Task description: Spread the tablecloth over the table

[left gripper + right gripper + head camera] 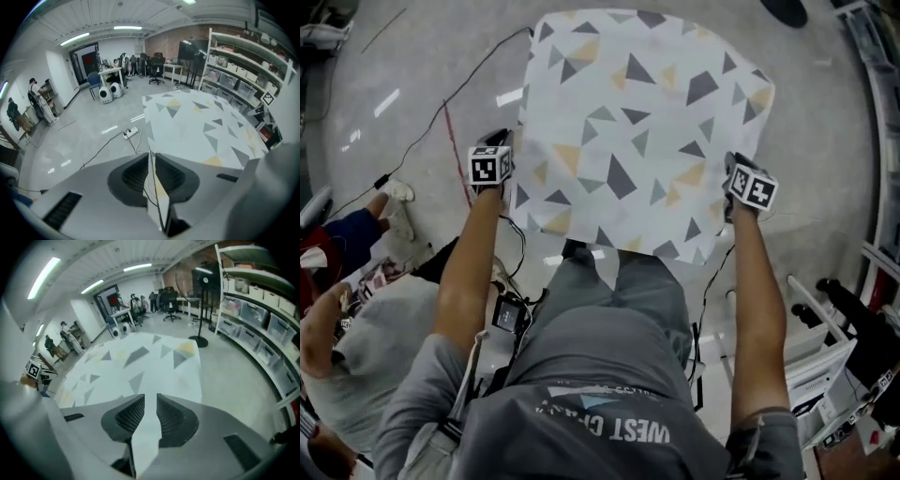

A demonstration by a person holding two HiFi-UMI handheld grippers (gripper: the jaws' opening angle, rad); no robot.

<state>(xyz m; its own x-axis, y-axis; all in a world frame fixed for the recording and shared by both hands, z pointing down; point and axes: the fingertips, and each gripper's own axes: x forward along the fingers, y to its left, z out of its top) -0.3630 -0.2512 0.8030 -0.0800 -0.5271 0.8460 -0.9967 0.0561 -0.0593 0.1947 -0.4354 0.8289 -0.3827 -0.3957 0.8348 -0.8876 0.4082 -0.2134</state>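
**Entry: patterned tablecloth, both near corners at your grippers**

**Head view.** One white woven tablecloth (637,131), printed with grey, dark grey and mustard triangles. It lies flat and nearly square ahead of you over the glossy grey floor (403,84), and its near edge hangs in a soft curve. Your left gripper (499,155) is at its near left corner. Your right gripper (739,178) is at its near right corner.

**Left gripper view.** The ribbed dark pads of the left gripper (151,157) are pressed together on a thin edge of the tablecloth (197,126), seen edge-on. The sheet runs away smooth and level to the right.

**Right gripper view.** The jaws of the right gripper (150,401) stand a little apart. A broad band of the tablecloth (126,366) lies in the gap without looking pinched. The rest spreads flat ahead and to the left.
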